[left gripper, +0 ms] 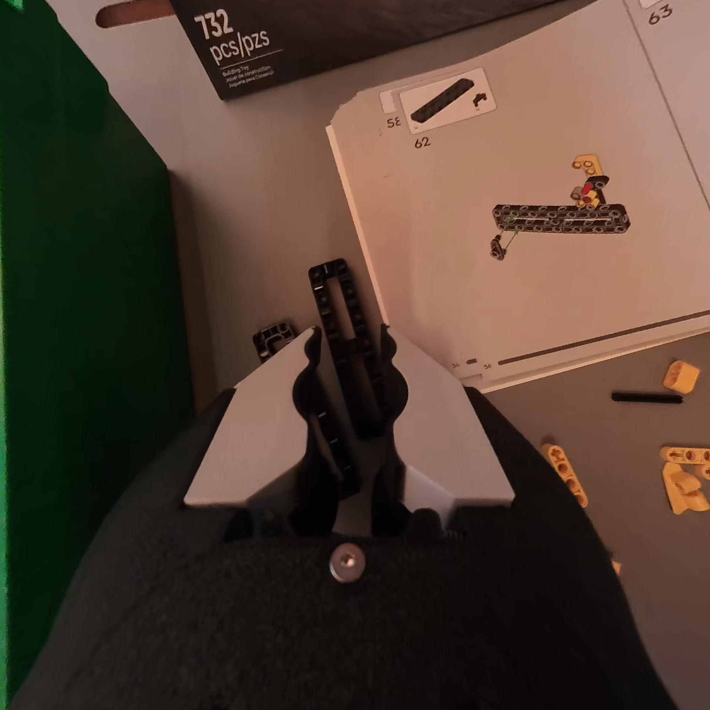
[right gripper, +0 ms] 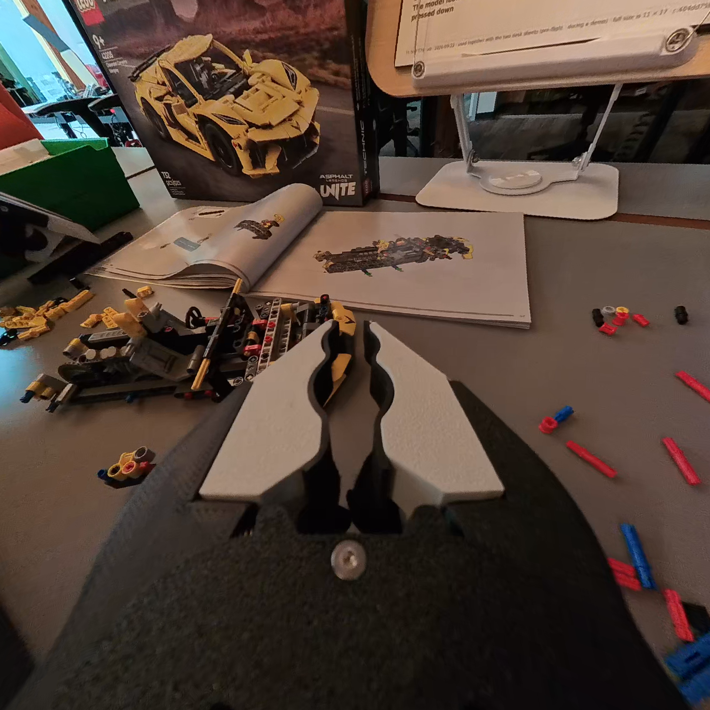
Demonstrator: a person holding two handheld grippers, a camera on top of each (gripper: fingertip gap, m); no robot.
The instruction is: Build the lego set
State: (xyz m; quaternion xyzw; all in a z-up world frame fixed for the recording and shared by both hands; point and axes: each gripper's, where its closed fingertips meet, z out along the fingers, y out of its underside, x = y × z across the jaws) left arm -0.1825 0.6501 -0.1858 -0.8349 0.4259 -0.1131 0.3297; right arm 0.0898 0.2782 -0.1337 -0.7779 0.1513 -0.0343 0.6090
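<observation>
Left wrist view shows the long black frame (left gripper: 347, 345) caught lengthwise between the fingers of the left gripper (left gripper: 350, 331), its long axis running straight ahead along them so that the far end juts past the tips toward the open instruction booklet (left gripper: 518, 269) just ahead and to the right; the fingers stand a frame's width apart and appear to close on its sides, though blur and shadow hide the contact itself. One small black connector (left gripper: 274, 340) lies just left of the left fingertip on the grey counter (left gripper: 249, 192), and it appears to be the piece the open page pairs with the frame, so the coming move likely turns on bringing that piece, lying left of the frame, to the frame's end. Farther right of the gripper lie one black axle (left gripper: 647, 397) and some loose yellow parts (left gripper: 680, 378), at least four of them in view. Right wrist view shows the right gripper (right gripper: 350, 324) slightly parted and holding nothing, its tips hovering at the yellow nose of the single part-built chassis (right gripper: 173, 353) ahead and to the left; at least five red axles (right gripper: 591, 459) and one blue axle (right gripper: 637, 555) lie to its right. One set box (right gripper: 246, 100) and one green bin (right gripper: 73, 184) stand beyond, so the left gripper is the nearer to the connector.
</observation>
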